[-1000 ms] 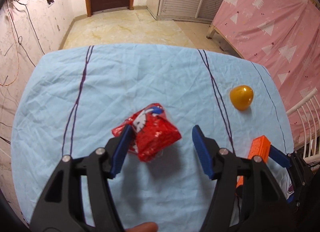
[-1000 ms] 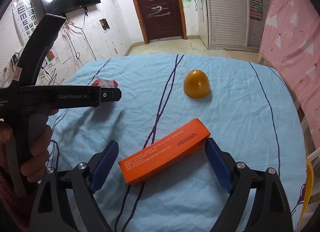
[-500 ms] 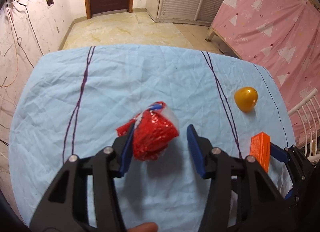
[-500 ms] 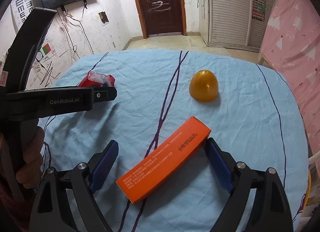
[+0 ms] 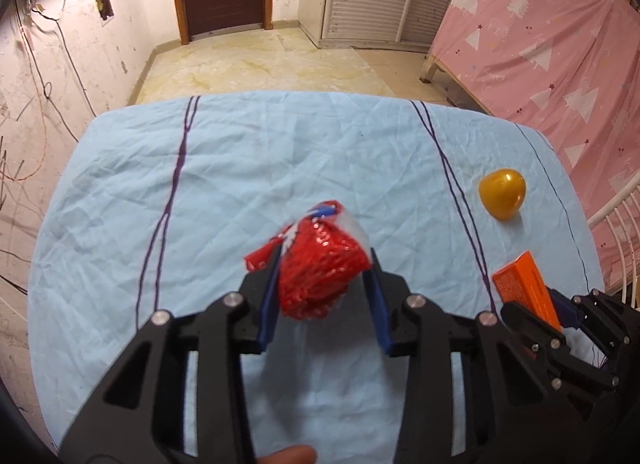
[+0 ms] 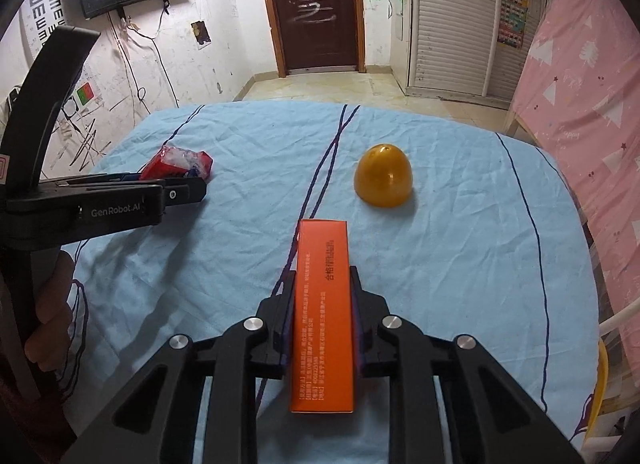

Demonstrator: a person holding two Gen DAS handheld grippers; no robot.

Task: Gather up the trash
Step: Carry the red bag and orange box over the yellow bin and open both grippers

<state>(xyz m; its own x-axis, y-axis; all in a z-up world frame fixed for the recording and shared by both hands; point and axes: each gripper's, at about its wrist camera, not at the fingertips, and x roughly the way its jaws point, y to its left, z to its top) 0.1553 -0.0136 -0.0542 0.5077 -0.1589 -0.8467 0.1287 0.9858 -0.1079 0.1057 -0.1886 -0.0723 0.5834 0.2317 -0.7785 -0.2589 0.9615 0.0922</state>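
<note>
Both grippers loaded. Left gripper [image 5: 322, 284] is clamped on the red wrapper [image 5: 320, 270], blue pads pressed against both sides of it, crinkled bag bulging out ahead of the tips over the blue tablecloth [image 5: 248, 168]. Right gripper [image 6: 322, 318] is clamped on the orange box [image 6: 323, 316], which runs lengthwise between the fingers and sticks out past the tips, printed side up. Yellow egg-shaped shell [image 6: 383, 176] sits on the cloth beyond the box, apart from it. Pink sheet [image 6: 580, 104] hangs at right.
</note>
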